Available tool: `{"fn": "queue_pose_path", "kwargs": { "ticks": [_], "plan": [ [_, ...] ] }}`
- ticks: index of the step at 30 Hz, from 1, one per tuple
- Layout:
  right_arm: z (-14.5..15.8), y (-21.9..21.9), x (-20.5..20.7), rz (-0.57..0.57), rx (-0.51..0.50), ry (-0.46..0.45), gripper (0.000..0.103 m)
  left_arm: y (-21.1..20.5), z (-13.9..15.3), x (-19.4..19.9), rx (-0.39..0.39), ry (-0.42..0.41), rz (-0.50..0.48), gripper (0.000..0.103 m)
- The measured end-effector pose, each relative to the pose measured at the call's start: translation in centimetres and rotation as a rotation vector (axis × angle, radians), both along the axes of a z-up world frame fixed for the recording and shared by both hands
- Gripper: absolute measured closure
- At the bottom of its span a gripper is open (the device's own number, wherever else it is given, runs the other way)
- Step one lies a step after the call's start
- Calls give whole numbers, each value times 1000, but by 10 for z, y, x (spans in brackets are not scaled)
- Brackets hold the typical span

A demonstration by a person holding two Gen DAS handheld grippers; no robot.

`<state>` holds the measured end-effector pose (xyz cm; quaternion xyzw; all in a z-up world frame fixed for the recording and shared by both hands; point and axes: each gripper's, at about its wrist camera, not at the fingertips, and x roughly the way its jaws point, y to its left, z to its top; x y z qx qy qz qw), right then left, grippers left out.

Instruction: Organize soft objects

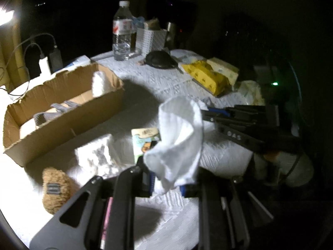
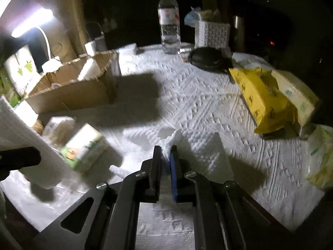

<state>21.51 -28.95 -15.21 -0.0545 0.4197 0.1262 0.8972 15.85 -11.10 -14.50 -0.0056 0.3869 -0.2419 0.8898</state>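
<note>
Done: socks (image 1: 56, 109) laid in cardboard box (image 1: 62, 112) | Now: white cloth (image 1: 179, 145) clenched by left gripper (image 1: 166, 184) and right gripper (image 2: 166, 156) | Left: tissue packs (image 2: 85, 148), knitted item (image 1: 55, 189) unsorted

Left gripper (image 1: 166, 184) fingertips hidden behind white waffle-weave cloth (image 1: 179, 143); dark right background unreadable; brown knitted item (image 1: 55, 189) blurred.

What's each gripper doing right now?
Left gripper: shut on a white waffle-textured cloth, lifted off the table.
Right gripper: shut on the white cloth's other end.
</note>
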Motion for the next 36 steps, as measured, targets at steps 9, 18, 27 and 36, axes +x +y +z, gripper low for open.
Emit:
{"fn": "queue_pose_path", "kwargs": {
  "ticks": [9,18,27,36],
  "plan": [
    [42,33,-8,66,10,-80,95,42,23,-8,-22,-55,67,86],
    [67,69,-9,129,31,-129,95,84,35,-15,-27,-86,156,86],
    [81,108,-5,202,30,-149,95,125,43,-18,-38,-107,226,86],
    [86,141,5,253,33,-154,95,157,51,-12,-38,-130,277,86]
  ]
}}
